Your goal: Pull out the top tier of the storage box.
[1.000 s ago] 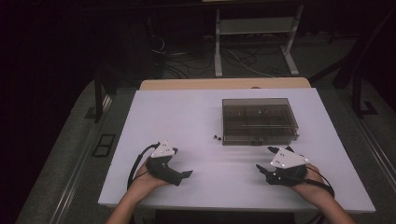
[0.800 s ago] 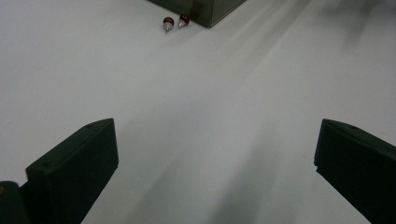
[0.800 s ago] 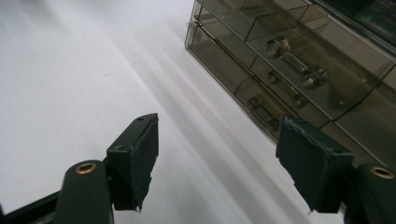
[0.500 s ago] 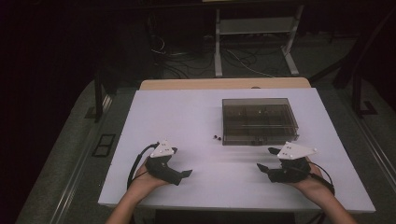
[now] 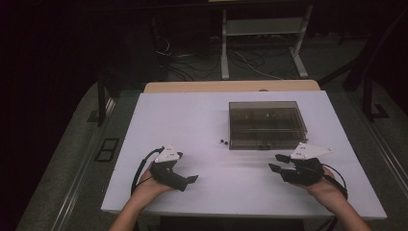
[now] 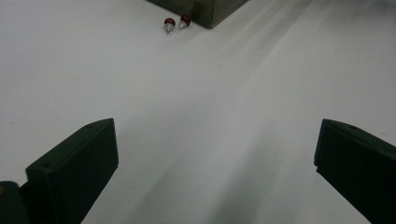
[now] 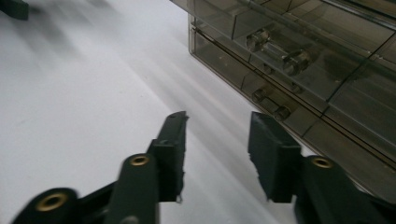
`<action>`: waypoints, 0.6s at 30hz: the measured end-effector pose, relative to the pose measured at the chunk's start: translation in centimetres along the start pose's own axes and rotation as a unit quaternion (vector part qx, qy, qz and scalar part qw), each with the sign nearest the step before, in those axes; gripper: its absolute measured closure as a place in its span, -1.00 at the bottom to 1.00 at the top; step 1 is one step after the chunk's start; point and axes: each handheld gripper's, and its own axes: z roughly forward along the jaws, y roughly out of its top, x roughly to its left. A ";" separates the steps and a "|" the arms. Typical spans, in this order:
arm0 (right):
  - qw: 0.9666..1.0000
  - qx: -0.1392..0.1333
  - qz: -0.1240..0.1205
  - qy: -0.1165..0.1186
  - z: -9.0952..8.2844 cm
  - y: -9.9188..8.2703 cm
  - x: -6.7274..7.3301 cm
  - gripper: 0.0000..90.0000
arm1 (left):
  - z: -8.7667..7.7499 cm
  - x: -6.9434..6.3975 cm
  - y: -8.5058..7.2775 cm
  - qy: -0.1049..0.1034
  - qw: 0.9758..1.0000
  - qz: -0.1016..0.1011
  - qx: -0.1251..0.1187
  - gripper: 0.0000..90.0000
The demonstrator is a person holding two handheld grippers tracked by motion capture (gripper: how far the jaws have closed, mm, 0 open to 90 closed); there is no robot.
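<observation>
A smoked, see-through compartment box (image 5: 267, 124) stands right of centre on the white table (image 5: 192, 125). Two small red-capped clear pieces (image 5: 223, 142) lie just off its near-left corner, seen ahead in the left gripper view (image 6: 176, 22). My left gripper (image 5: 191, 179) rests near the front left, its jaws wide open (image 6: 215, 163) over bare table. My right gripper (image 5: 275, 162) sits in front of the box, pointing left. Its jaws (image 7: 217, 128) have just been closing and stand part-way apart with nothing between them. The box (image 7: 303, 60) is right beside them.
A wooden tabletop edge (image 5: 231, 86) shows behind the white table. Farther back on the dark floor are a metal stand (image 5: 262, 29) and loose cables (image 5: 192, 62). The table's front edge lies close under both forearms.
The right gripper's jaws have drawn closer together and the hand has shifted slightly. The left gripper has not moved.
</observation>
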 end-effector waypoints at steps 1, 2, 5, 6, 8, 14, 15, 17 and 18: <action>1.000 -0.001 0.002 0.002 0.0 0.0 0.0 0.38 | 0.0 0.0 0.0 0.000 1.000 0.000 0.001 -1.00; 1.000 0.001 0.003 0.005 -0.1 0.1 -0.1 0.44 | 0.0 0.0 0.0 0.000 1.000 -0.001 0.000 -1.00; 1.000 0.004 0.008 0.011 -0.3 0.3 -0.4 0.69 | 0.1 0.0 0.0 0.000 1.000 -0.001 0.001 -1.00; 1.000 0.004 0.008 0.013 -0.3 0.4 -0.5 0.74 | 0.1 0.0 0.0 0.000 1.000 -0.001 0.000 -1.00; 1.000 0.004 0.007 0.016 -0.3 0.4 -0.5 0.82 | 0.0 0.0 0.0 0.000 1.000 -0.001 0.000 -1.00; 0.999 0.008 0.020 0.032 -0.7 1.0 -0.9 0.98 | 0.0 0.0 0.0 -0.001 1.000 0.000 0.000 -1.00; 0.999 0.008 0.019 0.033 -0.8 1.0 -0.9 0.98 | 0.0 0.0 0.0 0.000 1.000 0.000 0.000 -1.00; 0.999 0.009 0.019 0.039 -0.9 1.3 -1.0 0.98 | 0.0 0.0 0.0 0.000 1.000 0.000 -0.001 -1.00; 0.999 0.010 0.022 0.041 -0.9 1.4 -1.1 0.98 | 0.0 0.0 0.0 -0.001 1.000 -0.002 -0.002 -1.00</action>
